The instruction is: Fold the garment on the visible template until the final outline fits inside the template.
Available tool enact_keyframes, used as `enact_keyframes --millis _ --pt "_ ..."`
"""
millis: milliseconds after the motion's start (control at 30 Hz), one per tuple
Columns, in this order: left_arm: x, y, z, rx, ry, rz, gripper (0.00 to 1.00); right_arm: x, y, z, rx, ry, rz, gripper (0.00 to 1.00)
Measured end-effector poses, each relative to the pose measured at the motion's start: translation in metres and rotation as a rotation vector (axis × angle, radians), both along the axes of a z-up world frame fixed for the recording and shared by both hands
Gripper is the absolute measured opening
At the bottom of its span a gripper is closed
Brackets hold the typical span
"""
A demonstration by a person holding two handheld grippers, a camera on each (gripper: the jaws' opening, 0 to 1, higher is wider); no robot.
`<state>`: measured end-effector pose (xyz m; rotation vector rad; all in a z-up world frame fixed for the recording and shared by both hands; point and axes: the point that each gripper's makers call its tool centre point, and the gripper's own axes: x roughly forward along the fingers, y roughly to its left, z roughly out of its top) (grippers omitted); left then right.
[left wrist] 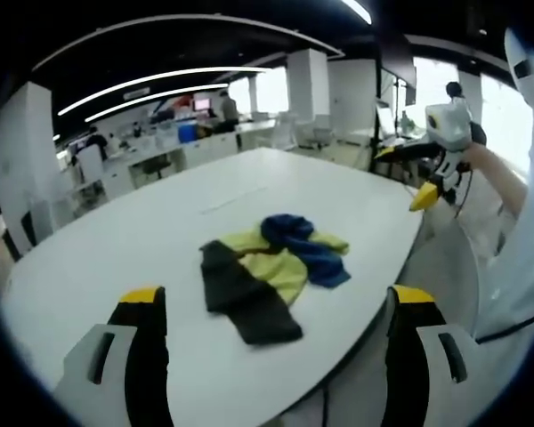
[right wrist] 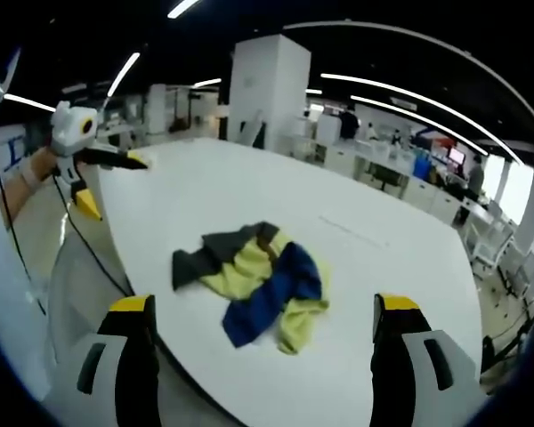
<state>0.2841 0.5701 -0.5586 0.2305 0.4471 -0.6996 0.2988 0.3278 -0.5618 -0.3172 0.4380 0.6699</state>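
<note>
A crumpled garment point(left wrist: 271, 265) in black, yellow-green and dark blue lies bunched on the white table point(left wrist: 160, 240), near its edge. In the left gripper view my left gripper point(left wrist: 278, 301) hovers in front of it, jaws wide open and holding nothing. The right gripper point(left wrist: 405, 174) hangs off the table's edge at the upper right, open, held by a hand. In the right gripper view the garment point(right wrist: 254, 283) lies just ahead of my open right gripper point(right wrist: 262, 307). The left gripper point(right wrist: 114, 182) shows at the upper left beside the table, also open.
The white table point(right wrist: 383, 240) is large with a rounded edge close to the garment. A faint line point(left wrist: 221, 205) marks its middle. The person's sleeve point(left wrist: 525, 240) fills the right side. Desks, chairs, pillars point(right wrist: 265, 89) and people stand far behind.
</note>
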Motion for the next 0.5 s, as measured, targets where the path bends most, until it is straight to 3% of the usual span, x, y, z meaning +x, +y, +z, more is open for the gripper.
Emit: enact_keyframes --millis 500 --pt "0.0095 -0.0051 -0.0053 0.009 0.007 -0.025 0.99 0.0023 0.0100 -0.0108 -0.017 0.016 0.055 0.99"
